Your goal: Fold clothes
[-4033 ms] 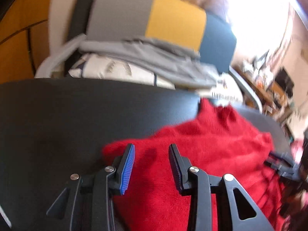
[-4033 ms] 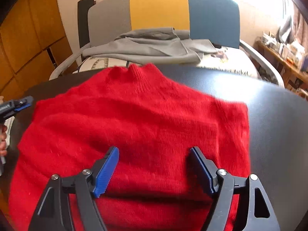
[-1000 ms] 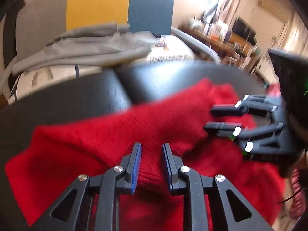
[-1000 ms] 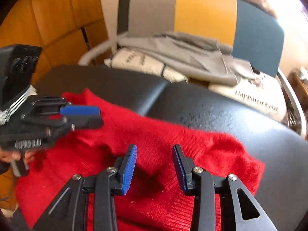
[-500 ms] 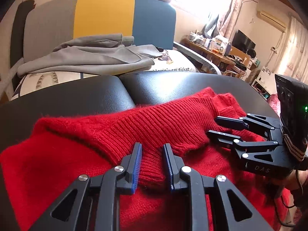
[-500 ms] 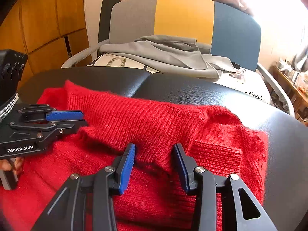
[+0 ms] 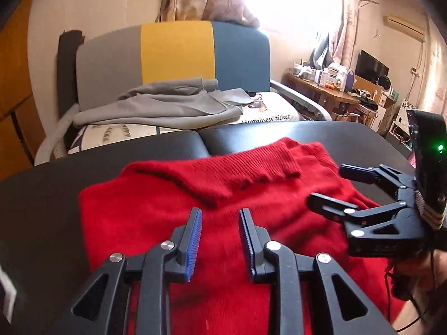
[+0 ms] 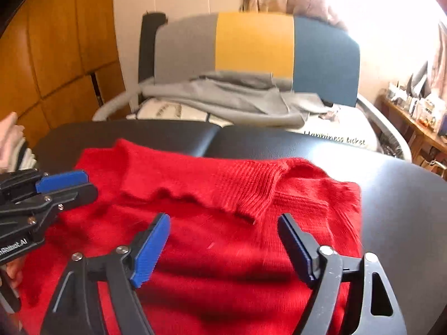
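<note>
A red sweater (image 7: 139, 209) (image 8: 223, 251) lies on the black table (image 7: 56, 181) (image 8: 405, 195). Its ribbed hem (image 7: 251, 167) (image 8: 245, 187) is folded back over the body. My left gripper (image 7: 219, 215) (image 8: 89, 182) hangs over the sweater just short of that folded edge. Its jaws stand a narrow gap apart and are opening, with nothing between them. My right gripper (image 8: 223, 219) (image 7: 327, 187) is over the sweater's right half. Its jaws are opening wide and hold no cloth.
Behind the table stands a chair (image 7: 178, 50) (image 8: 251, 44) with a grey, yellow and blue back. A grey garment (image 7: 167, 109) (image 8: 237, 97) is draped on its printed cushion (image 7: 268, 117). Wooden panels (image 8: 56, 55) are at the left, a cluttered desk (image 7: 335, 89) at the right.
Both grippers have let go of the ribbed hem and drawn back from it. The hem now lies flat on the sweater. The right jaws have spread wide, the left ones slightly.
</note>
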`<state>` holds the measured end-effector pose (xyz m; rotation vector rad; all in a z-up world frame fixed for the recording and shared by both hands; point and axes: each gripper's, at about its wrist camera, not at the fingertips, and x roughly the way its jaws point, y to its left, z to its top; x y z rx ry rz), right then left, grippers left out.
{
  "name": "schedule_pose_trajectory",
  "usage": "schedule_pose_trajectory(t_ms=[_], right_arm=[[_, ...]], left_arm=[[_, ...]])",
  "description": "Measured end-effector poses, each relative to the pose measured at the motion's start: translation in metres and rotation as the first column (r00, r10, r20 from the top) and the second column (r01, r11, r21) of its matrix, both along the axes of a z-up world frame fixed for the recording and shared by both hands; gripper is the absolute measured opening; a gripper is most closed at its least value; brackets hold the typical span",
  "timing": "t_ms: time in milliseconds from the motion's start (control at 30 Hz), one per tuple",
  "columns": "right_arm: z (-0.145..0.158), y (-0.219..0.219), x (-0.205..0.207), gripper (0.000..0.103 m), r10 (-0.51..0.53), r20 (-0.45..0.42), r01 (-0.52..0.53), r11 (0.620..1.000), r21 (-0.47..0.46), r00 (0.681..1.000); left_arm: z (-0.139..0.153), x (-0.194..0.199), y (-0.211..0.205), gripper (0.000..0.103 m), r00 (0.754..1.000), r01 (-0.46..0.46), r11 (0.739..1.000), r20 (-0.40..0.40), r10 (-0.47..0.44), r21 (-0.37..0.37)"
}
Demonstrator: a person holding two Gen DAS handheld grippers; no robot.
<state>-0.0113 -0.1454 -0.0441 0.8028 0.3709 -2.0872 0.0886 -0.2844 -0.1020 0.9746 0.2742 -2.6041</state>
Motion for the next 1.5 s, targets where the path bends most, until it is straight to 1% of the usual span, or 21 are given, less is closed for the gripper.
schedule_pose_trajectory(t_ms=[33,67,200,300,400,433,533,600,633,700,767,867,967,1000,1033,1100,1200,1233,1300,1367,1500], right_arm=[[0.004,0.009,0.009,0.091,0.001,0.001,-0.001,1.0,-0.013,1.0],[0.007,0.02,0.018,0.094,0.001,0.008,-0.001,1.0,-0.022,1.0],[0.008,0.07,0.045,0.097,-0.018,0.061,0.021,0.999,-0.036,0.998],[0.004,0.12,0.054,0.1,-0.051,0.153,0.059,0.997,-0.053,0.987],[0.0,0.176,0.057,0.101,-0.109,0.231,0.126,0.99,-0.061,0.967],[-0.003,0.198,0.057,0.101,-0.129,0.267,0.151,0.986,-0.066,0.955],[-0.018,0.258,0.052,0.099,-0.183,0.388,0.235,0.968,-0.089,0.903],[-0.032,0.297,0.045,0.092,-0.22,0.483,0.313,0.942,-0.122,0.848],[-0.036,0.309,0.042,0.087,-0.226,0.511,0.337,0.932,-0.135,0.83],[-0.044,0.331,0.038,0.085,-0.247,0.542,0.386,0.909,-0.158,0.804],[-0.049,0.34,0.035,0.075,-0.226,0.564,0.394,0.898,-0.196,0.795],[-0.056,0.331,0.029,0.074,-0.209,0.562,0.369,0.91,-0.187,0.8],[-0.056,0.322,0.028,0.073,-0.182,0.539,0.327,0.927,-0.185,0.822],[-0.057,0.321,0.028,0.071,-0.147,0.555,0.305,0.931,-0.203,0.818],[-0.058,0.32,0.03,0.066,-0.112,0.57,0.282,0.934,-0.218,0.814],[-0.061,0.314,0.035,0.066,-0.067,0.573,0.235,0.946,-0.224,0.817],[-0.066,0.314,0.036,0.065,-0.011,0.612,0.232,0.931,-0.283,0.791],[-0.067,0.311,0.037,0.065,0.005,0.616,0.222,0.93,-0.292,0.787],[-0.069,0.306,0.039,0.065,0.038,0.627,0.205,0.928,-0.31,0.778],[-0.071,0.299,0.039,0.065,0.077,0.644,0.192,0.921,-0.338,0.761],[-0.075,0.285,0.042,0.065,0.132,0.654,0.15,0.922,-0.357,0.745]], left_arm=[[0.0,0.009,0.004,0.028,1.0,-0.001,1.0,0.007,0.001,-0.001],[-0.001,0.019,0.008,0.028,1.0,-0.003,1.0,0.013,0.003,-0.001],[-0.015,0.072,0.024,0.029,0.999,-0.008,0.999,0.043,0.006,0.052],[-0.031,0.121,0.025,0.029,0.997,-0.056,0.995,0.063,0.05,0.087],[-0.045,0.172,0.018,0.029,0.991,-0.127,0.981,0.07,0.118,0.148],[-0.05,0.19,0.015,0.029,0.986,-0.156,0.974,0.076,0.146,0.164],[-0.062,0.228,0.005,0.029,0.979,-0.201,0.947,0.076,0.188,0.249],[-0.066,0.247,0.004,0.029,0.975,-0.222,0.936,0.077,0.208,0.274],[-0.067,0.254,0.005,0.029,0.974,-0.228,0.933,0.077,0.215,0.28],[-0.069,0.258,0.009,0.031,0.979,-0.205,0.928,0.068,0.193,0.311],[-0.072,0.26,0.013,0.032,0.983,-0.185,0.927,0.066,0.173,0.326],[-0.076,0.256,0.021,0.036,0.988,-0.151,0.928,0.073,0.134,0.341],[-0.082,0.254,0.03,0.039,0.99,-0.138,0.924,0.074,0.119,0.358],[-0.083,0.255,0.034,0.041,0.991,-0.135,0.923,0.067,0.119,0.36],[-0.084,0.255,0.035,0.042,0.991,-0.132,0.922,0.065,0.117,0.364],[-0.084,0.256,0.037,0.043,0.991,-0.135,0.919,0.07,0.118,0.371],[-0.086,0.26,0.041,0.044,0.99,-0.138,0.916,0.085,0.114,0.376],[-0.088,0.26,0.042,0.044,0.99,-0.133,0.911,0.092,0.105,0.39],[-0.092,0.258,0.044,0.045,0.99,-0.128,0.911,0.111,0.091,0.392],[-0.094,0.255,0.045,0.046,0.989,-0.126,0.917,0.12,0.086,0.378],[-0.094,0.251,0.049,0.047,0.987,-0.124,0.92,0.143,0.075,0.371]])
